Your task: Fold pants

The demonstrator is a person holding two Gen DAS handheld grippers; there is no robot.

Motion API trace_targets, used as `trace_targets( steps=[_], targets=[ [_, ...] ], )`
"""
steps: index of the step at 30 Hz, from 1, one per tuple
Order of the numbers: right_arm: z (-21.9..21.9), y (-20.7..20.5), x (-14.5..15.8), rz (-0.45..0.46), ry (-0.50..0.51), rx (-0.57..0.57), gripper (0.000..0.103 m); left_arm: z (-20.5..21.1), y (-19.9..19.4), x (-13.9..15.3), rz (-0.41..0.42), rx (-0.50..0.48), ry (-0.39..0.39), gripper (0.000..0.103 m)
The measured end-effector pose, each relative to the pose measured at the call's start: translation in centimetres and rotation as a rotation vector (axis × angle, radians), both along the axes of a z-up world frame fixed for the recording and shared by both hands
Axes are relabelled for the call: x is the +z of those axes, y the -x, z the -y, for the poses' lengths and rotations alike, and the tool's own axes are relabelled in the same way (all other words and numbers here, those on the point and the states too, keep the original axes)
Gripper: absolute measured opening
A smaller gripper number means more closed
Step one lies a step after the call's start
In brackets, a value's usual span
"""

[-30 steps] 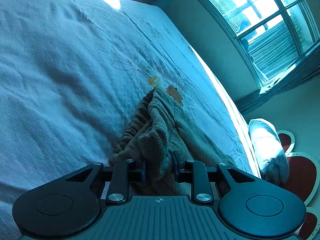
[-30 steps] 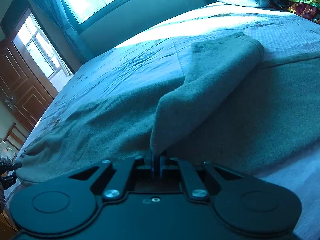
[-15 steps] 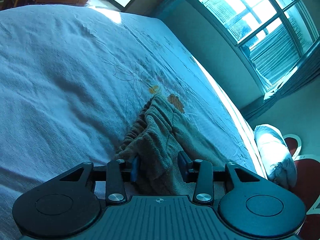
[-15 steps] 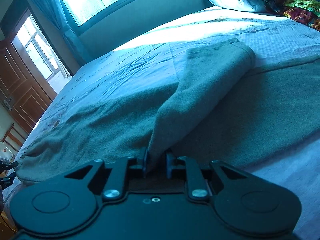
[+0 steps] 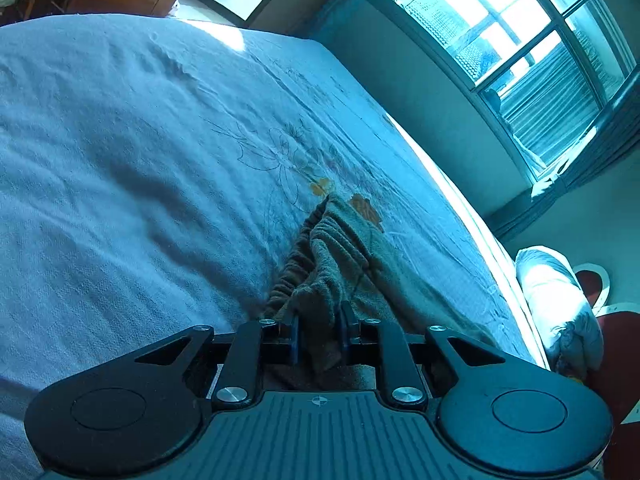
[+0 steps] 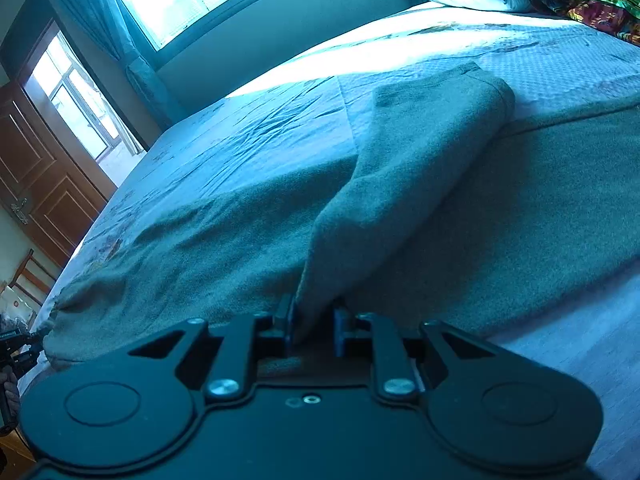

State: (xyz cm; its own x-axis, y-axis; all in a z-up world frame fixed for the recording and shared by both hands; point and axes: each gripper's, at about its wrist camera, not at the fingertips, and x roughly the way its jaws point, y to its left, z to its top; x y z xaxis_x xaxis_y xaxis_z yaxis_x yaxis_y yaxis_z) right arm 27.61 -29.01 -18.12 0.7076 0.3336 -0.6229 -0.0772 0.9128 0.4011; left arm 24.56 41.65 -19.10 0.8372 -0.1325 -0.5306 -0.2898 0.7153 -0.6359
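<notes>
The left gripper (image 5: 319, 338), just closing, clenches the olive fleece pants' (image 5: 340, 256) bunched waistband; the right gripper (image 6: 314, 326) stands released around a leg fold (fabric may slip free).

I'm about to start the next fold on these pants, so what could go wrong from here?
1. The right gripper stands open, and the raised pant leg only leans against one finger, so lifting now could leave it behind.
2. The left gripper has just closed on the bunched waistband. It may hold uneven layers, and pulling could drag the fold crooked across the bedspread.
</notes>
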Motion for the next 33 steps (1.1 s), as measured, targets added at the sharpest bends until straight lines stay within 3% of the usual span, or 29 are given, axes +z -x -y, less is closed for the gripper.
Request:
trace_targets(
  steps=[1,3,6,9,11,14,20,24,26,28,33],
  targets=[
    [0.1,0.0,0.0,0.001,-0.003,-0.001,0.013,0.0,0.4,0.1,0.0,0.017,-0.014,0.027],
    [0.3,0.0,0.0,0.001,-0.016,-0.008,0.013,0.1,1.1,0.6,-0.011,0.042,-0.041,0.03],
    [0.4,0.5,0.6,0.027,-0.003,-0.013,0.013,2.0,2.0,2.9,-0.044,0.108,-0.193,0.035],
    [0.5,1.2,1.3,0.063,0.03,-0.019,0.014,6.1,2.3,5.0,-0.06,0.097,-0.376,0.048],
    [0.6,1.5,1.9,0.083,0.054,-0.03,0.014,9.8,2.3,5.7,-0.037,0.074,-0.467,0.069],
    [1.2,2.0,2.8,0.108,0.087,-0.04,0.014,14.6,1.7,6.2,-0.025,0.015,-0.545,0.07],
    [2.5,2.5,3.6,0.131,0.077,-0.06,0.016,26.5,-0.5,5.0,-0.041,-0.19,-0.593,0.07],
    [2.7,2.6,3.4,0.134,0.101,-0.086,0.017,33.0,-0.7,4.1,-0.071,-0.207,-0.565,0.07],
    [2.3,2.4,3.5,0.136,0.138,-0.097,0.017,36.1,-0.7,3.4,-0.118,-0.163,-0.633,0.083],
    [1.4,1.8,3.7,0.149,0.182,-0.09,0.018,38.1,-0.8,3.1,-0.135,-0.17,-0.673,0.087],
    [-1.5,-1.5,4.1,0.18,0.332,-0.032,0.02,39.9,-1.3,2.4,-0.189,-0.179,-0.68,0.094]
  ],
)
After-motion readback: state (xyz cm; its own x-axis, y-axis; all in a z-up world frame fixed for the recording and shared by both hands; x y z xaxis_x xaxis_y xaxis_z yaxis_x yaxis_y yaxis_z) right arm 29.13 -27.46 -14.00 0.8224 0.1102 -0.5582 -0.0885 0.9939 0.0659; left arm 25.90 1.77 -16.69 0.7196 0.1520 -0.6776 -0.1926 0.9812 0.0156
